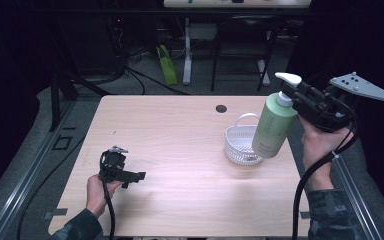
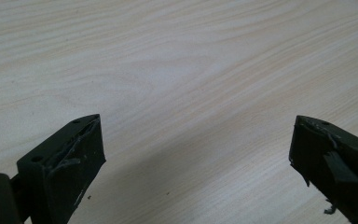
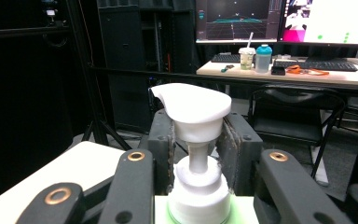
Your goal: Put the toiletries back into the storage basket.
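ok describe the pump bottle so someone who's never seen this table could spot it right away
Start at the light wooden table and look to its right side, above the white basket. There the right gripper holds a pale green bottle off the table by its white pump neck. Nothing else there is green or tall.

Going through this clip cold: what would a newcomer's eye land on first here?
The pale green pump bottle held up in the air at the right, gripped at its white pump neck by the right gripper, tilted above the white basket on the right side of the wooden table. Next, the left gripper low over the table's near left, jaws spread with nothing between them.
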`<state>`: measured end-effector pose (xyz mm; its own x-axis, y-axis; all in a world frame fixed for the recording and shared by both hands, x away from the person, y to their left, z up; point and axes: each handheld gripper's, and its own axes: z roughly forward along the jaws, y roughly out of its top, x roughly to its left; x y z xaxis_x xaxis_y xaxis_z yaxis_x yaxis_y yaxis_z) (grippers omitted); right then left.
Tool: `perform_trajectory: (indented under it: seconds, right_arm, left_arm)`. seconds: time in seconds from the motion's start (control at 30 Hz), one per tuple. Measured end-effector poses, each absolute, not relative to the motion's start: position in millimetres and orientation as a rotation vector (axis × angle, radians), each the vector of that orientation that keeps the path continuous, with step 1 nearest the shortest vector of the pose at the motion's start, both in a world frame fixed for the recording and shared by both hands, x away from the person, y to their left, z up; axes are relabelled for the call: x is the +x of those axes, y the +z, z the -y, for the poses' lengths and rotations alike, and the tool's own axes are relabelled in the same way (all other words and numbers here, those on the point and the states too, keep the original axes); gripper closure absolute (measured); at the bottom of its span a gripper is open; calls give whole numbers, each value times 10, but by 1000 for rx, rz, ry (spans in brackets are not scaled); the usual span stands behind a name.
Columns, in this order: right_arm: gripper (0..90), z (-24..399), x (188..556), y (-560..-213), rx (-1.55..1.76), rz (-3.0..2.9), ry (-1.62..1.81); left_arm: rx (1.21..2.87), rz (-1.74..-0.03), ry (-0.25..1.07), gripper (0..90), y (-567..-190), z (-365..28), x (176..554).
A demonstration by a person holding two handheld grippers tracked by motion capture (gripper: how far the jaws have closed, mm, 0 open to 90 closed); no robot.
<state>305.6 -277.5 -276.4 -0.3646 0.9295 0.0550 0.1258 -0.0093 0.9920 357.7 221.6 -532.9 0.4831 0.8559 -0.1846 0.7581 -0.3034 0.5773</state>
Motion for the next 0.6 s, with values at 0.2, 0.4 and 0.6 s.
perform_trajectory:
  seconds: [0.2, 0.4, 0.6]
  right_arm:
    - [677, 2755, 3168, -2762, 1130, -1560, 1438]
    - [678, 2732, 3241, -2764, 1137, -1562, 1433]
    - [678, 2682, 3326, -2755, 1136, -1566, 1428]
  left_arm:
    - [2129, -1320, 205, 31, -5325, -2208, 3575]
    - [2127, -1314, 207, 30, -5318, -2217, 3574]
    - [2138, -1310, 211, 31, -5322, -2207, 3574]
